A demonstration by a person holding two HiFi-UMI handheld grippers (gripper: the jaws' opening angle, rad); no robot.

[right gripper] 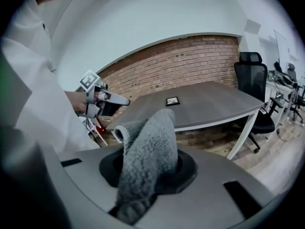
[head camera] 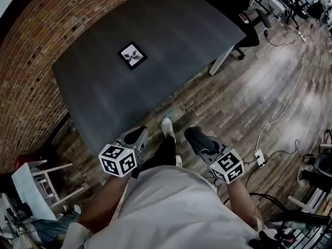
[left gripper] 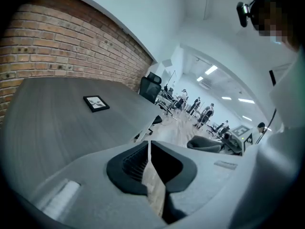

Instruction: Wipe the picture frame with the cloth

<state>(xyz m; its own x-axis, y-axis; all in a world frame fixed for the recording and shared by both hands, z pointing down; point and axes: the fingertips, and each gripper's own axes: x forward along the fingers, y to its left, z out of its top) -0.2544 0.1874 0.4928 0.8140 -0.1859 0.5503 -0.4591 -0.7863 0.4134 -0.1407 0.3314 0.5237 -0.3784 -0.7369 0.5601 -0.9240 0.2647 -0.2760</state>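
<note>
Lying flat, black-edged picture frame (head camera: pixel 132 55)

- The grey, marker-cubed left gripper (head camera: pixel 136 135) has its jaws pressed together with nothing between them, nose tipped downward.
- The matching right gripper (head camera: pixel 196 136) has the same downward tilt, jaws clamped on a fluffy grey cloth (right gripper: pixel 147 142) that pokes up out of them.
- Both forearms (head camera: pixel 106 201) reach out low in front of the torso, grippers side by side and apart.

Grey cloth (right gripper: pixel 147 149); black picture frame (head camera: pixel 132 55); dark grey table (head camera: pixel 176 40); red brick wall (head camera: pixel 31 61).
</note>
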